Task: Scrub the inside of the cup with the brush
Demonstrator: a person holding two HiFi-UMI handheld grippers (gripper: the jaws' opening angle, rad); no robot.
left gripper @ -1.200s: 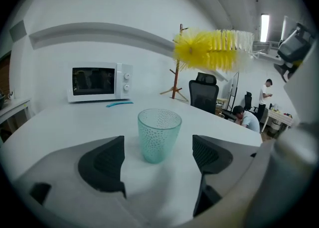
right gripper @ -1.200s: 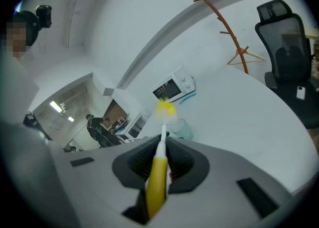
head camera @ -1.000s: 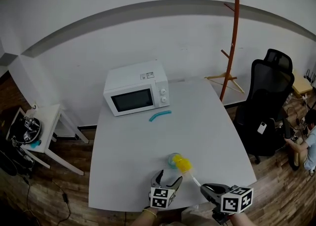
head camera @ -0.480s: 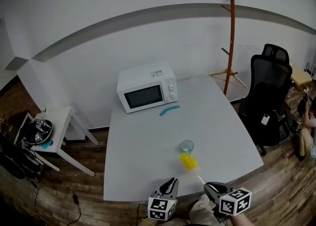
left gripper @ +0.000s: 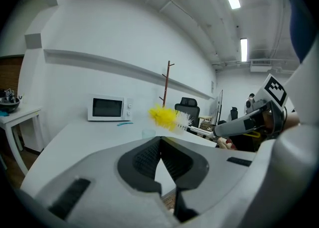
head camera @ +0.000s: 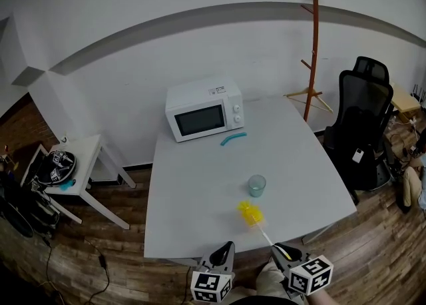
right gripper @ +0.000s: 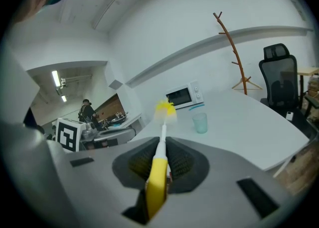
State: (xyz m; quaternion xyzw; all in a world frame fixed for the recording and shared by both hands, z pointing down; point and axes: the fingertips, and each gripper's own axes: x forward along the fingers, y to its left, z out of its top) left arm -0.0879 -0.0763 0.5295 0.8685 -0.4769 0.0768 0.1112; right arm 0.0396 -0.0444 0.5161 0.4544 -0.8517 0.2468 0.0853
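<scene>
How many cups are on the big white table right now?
1. The cup stands alone near the middle of the table, just beyond the brush. None seems hidden behind the microwave.

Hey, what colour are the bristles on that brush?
The brush has yellow bristles, white nearer the stem; clearest in the left gripper view.

The head view's bottom edge cuts off our left gripper (head camera: 226,249) and right gripper (head camera: 278,252) just below their marker cubes. In the right gripper view, the butt of the yellow-handled, yellow-bristled brush (right gripper: 158,172) sinks out of sight in the dark gap behind the pads. From the left gripper view, the pale blue-green translucent plastic cup (left gripper: 148,133) is half hidden behind the gripper's grey body. We cannot identify the small curved teal object (head camera: 233,138) near the white microwave oven (head camera: 204,109), nor the dark round thing (head camera: 56,167) on the white side table (head camera: 85,149).
</scene>
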